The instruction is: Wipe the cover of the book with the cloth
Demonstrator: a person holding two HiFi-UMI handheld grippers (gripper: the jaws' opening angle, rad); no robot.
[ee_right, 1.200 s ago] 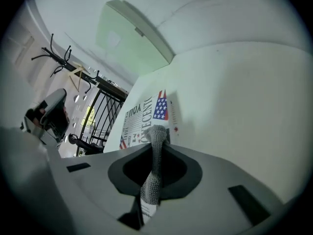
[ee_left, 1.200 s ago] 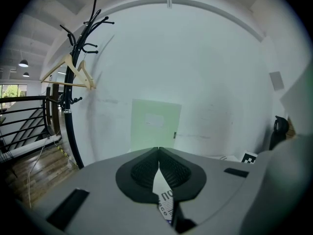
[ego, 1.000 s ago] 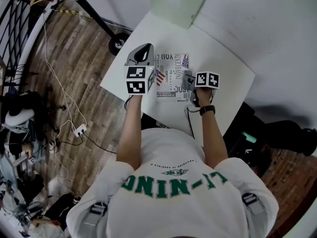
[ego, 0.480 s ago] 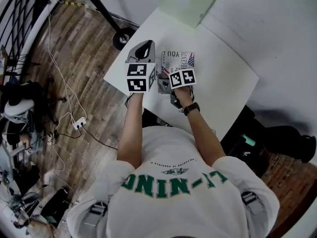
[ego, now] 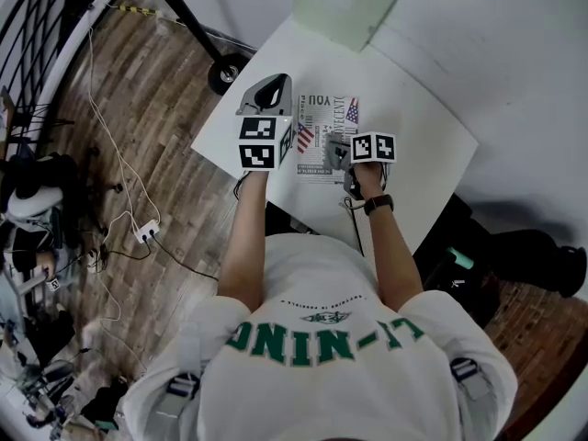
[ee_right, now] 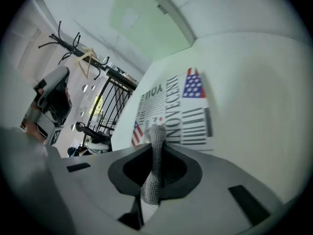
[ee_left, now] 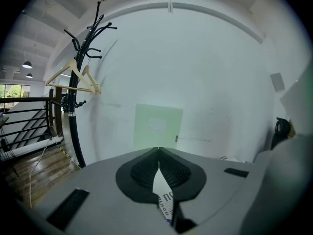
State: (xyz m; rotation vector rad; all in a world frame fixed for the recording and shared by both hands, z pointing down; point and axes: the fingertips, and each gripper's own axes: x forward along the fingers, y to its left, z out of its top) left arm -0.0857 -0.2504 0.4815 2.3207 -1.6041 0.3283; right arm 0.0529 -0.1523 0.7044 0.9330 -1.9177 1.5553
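Observation:
A book (ego: 327, 125) with black lettering and flag prints on its white cover lies flat on the white table (ego: 413, 118). My right gripper (ego: 338, 152) is shut on a grey knitted cloth (ee_right: 155, 160), which sticks out past the jaws and rests on the book's cover (ee_right: 182, 112) near its front edge. My left gripper (ego: 268, 95) stands at the book's left side. In the left gripper view its pads (ee_left: 146, 169) are shut (ee_left: 159, 152), with a printed white edge of the book (ee_left: 162, 196) pinched between them.
A pale green box (ego: 344, 3) stands at the table's back edge against the wall. A black coat stand (ee_left: 78, 82) with a wooden hanger rises to the left; its base (ego: 220, 73) is beside the table's left corner. Cables (ego: 138, 237) lie on the wood floor.
The right gripper swept the cloth left across the cover, close to the left gripper, and has now come back to the right. The left gripper has stayed in place.

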